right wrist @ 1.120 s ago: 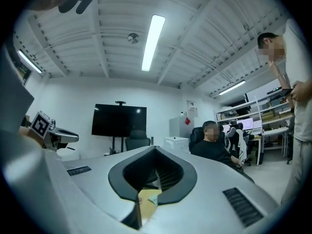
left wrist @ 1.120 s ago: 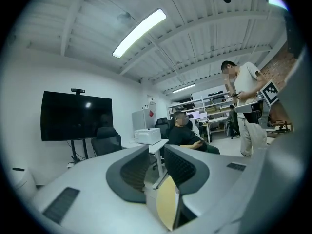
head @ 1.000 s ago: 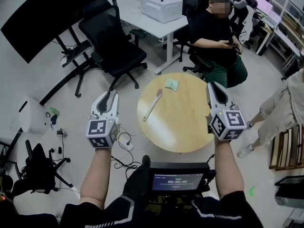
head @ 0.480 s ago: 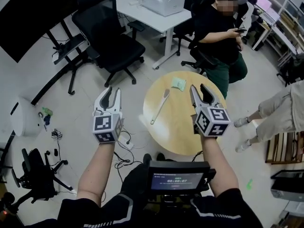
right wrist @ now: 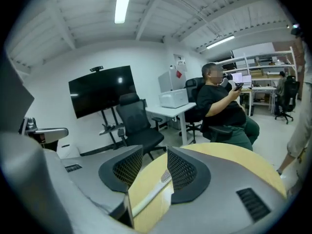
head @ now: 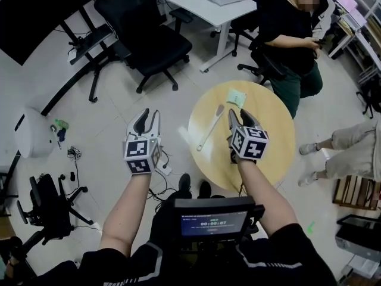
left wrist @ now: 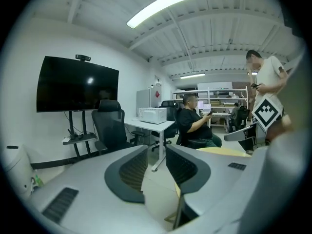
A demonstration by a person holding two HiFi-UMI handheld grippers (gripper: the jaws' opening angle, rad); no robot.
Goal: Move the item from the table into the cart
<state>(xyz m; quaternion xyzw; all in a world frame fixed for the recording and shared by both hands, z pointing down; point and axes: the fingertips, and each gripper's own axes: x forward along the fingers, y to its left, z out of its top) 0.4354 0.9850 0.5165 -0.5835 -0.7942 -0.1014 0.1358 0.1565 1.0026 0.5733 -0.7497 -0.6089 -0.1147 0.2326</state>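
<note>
Lying near the spatula [head: 209, 127], a green packet [head: 236, 96] shows in head view only

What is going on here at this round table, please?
A person holds a gripper in each hand. The right gripper, its jaws just opened and empty, hovers over the round light-wood table, near a long pale utensil and a small green item lying there. The left gripper is open over the floor.
</note>
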